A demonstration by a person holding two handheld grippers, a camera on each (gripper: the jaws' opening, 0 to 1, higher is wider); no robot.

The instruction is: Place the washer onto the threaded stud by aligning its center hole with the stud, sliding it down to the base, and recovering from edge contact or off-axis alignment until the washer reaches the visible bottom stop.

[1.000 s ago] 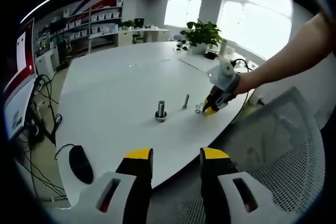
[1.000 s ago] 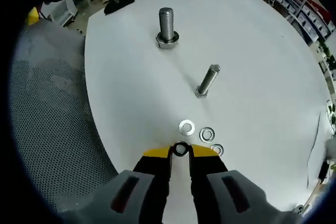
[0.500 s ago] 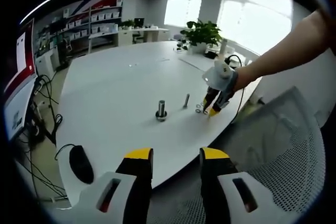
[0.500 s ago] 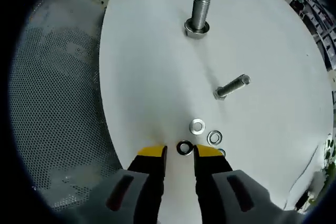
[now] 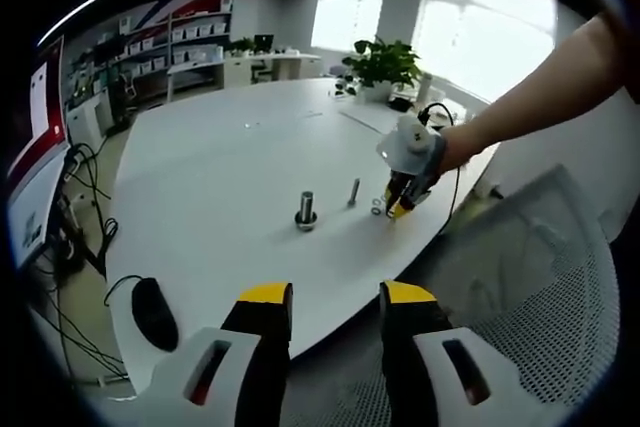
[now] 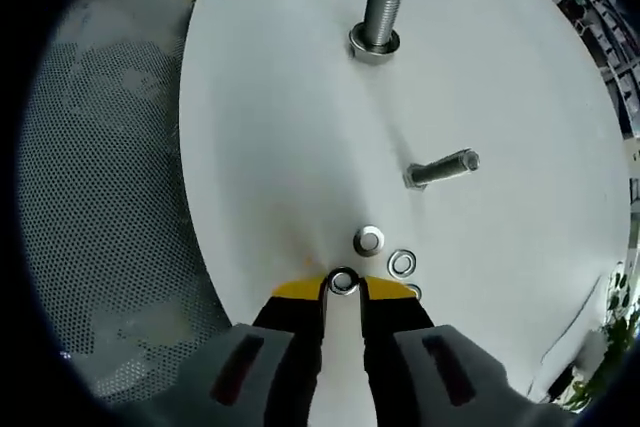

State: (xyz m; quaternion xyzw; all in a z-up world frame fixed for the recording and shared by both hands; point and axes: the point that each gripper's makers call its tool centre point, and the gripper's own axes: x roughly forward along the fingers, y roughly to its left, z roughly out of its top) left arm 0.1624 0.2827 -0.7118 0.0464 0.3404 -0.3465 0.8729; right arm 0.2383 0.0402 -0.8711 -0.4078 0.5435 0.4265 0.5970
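Note:
In the right gripper view my right gripper (image 6: 343,289) is shut on a small steel washer (image 6: 343,281), pinched between its yellow tips low over the white table (image 6: 290,147). Three more washers (image 6: 369,241) lie just beyond the tips. The thick threaded stud (image 6: 383,9) stands upright on its base farther off. A thinner bolt (image 6: 440,169) stands between it and the washers. In the left gripper view my left gripper (image 5: 337,294) is open and holds nothing at the table's near edge. That view has the stud (image 5: 306,209), the bolt (image 5: 354,192) and the right gripper (image 5: 397,209) on a person's arm.
A mesh chair (image 6: 110,197) sits close against the table edge beside the washers, also the chair (image 5: 530,297) in the left gripper view. A black mouse (image 5: 153,312) lies near the left gripper. A potted plant (image 5: 383,62) and cables stand at the table's far side.
The right jaws, wider apart half a second ago around the washer, have closed onto it. The right gripper has shifted slightly toward the bolt. The left gripper has not moved.

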